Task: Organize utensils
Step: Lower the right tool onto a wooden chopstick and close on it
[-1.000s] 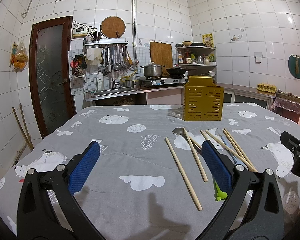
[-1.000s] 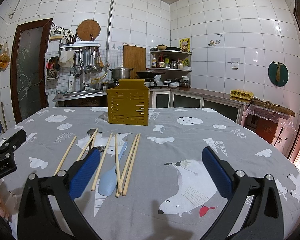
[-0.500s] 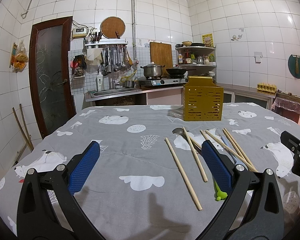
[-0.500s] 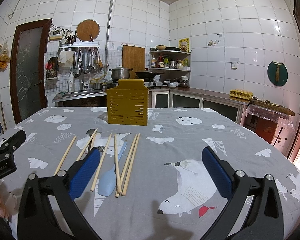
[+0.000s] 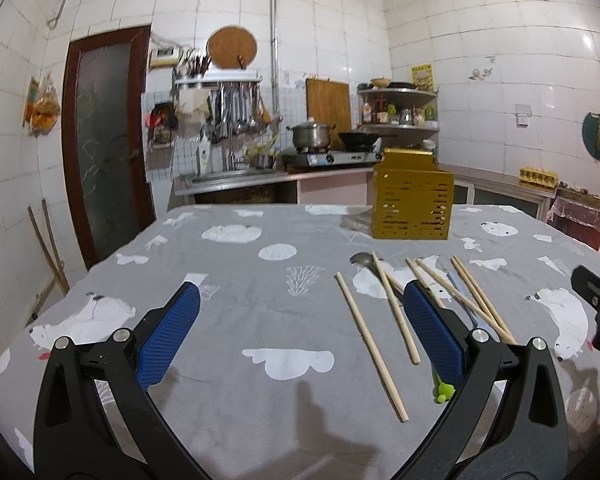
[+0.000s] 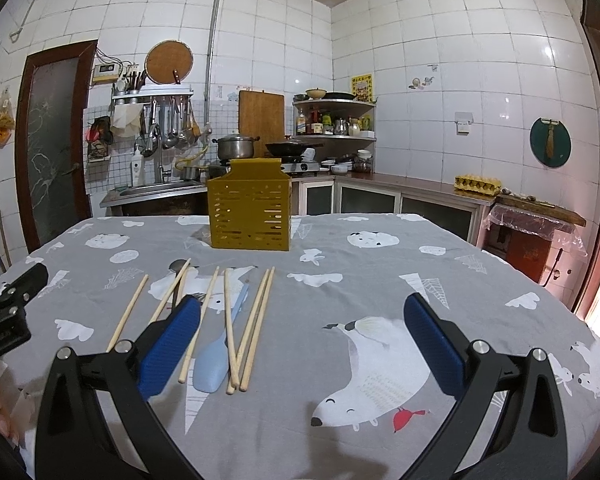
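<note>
Several wooden chopsticks lie on the grey tablecloth, with a light blue spatula and a metal spoon among them. A mustard slotted utensil holder stands upright behind them. My right gripper is open and empty, low over the cloth just right of the utensils. In the left wrist view the chopsticks lie under and left of my right finger; the holder is far right. My left gripper is open and empty. A green handle tip shows by its right finger.
The table is covered by a grey cloth with polar bear prints. Behind it are a kitchen counter with sink, stove and pots. A door is at the left. Each gripper shows at the edge of the other's view.
Both cameras have shifted very slightly; the grippers stay open and nothing on the table has moved.
</note>
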Demonstrator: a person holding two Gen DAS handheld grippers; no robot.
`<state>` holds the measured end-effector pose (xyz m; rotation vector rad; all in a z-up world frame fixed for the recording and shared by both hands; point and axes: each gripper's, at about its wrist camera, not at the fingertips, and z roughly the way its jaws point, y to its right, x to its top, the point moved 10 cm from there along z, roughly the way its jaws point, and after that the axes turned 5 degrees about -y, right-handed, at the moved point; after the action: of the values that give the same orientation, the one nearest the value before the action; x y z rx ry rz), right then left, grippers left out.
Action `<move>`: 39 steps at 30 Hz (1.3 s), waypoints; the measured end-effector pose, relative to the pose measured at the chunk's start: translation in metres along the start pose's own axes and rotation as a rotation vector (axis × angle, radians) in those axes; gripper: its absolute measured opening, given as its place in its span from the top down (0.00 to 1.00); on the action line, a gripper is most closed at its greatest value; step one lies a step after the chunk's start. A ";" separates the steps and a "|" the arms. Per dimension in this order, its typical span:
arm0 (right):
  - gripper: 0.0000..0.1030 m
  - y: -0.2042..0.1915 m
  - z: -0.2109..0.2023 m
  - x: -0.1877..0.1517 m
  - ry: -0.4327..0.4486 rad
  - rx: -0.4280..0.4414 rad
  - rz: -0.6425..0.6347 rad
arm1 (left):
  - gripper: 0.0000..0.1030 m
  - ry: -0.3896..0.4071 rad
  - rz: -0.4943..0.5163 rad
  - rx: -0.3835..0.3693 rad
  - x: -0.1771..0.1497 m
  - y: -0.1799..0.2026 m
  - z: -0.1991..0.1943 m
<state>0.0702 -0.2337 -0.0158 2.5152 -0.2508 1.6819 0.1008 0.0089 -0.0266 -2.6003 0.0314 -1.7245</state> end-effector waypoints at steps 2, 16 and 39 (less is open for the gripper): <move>0.04 -0.001 0.005 0.001 -0.024 0.000 -0.004 | 0.05 -0.024 -0.016 -0.009 0.003 -0.003 0.007; 0.04 -0.004 0.081 0.062 -0.110 0.028 -0.007 | 0.05 -0.140 0.014 -0.083 0.073 0.010 0.092; 0.43 -0.015 0.251 -0.005 -0.567 0.040 0.009 | 0.29 -0.596 0.028 -0.074 -0.017 0.028 0.213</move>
<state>0.2991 -0.2633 -0.1166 2.9657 -0.2707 0.9423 0.2901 -0.0171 -0.1257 -3.0294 0.1213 -0.8936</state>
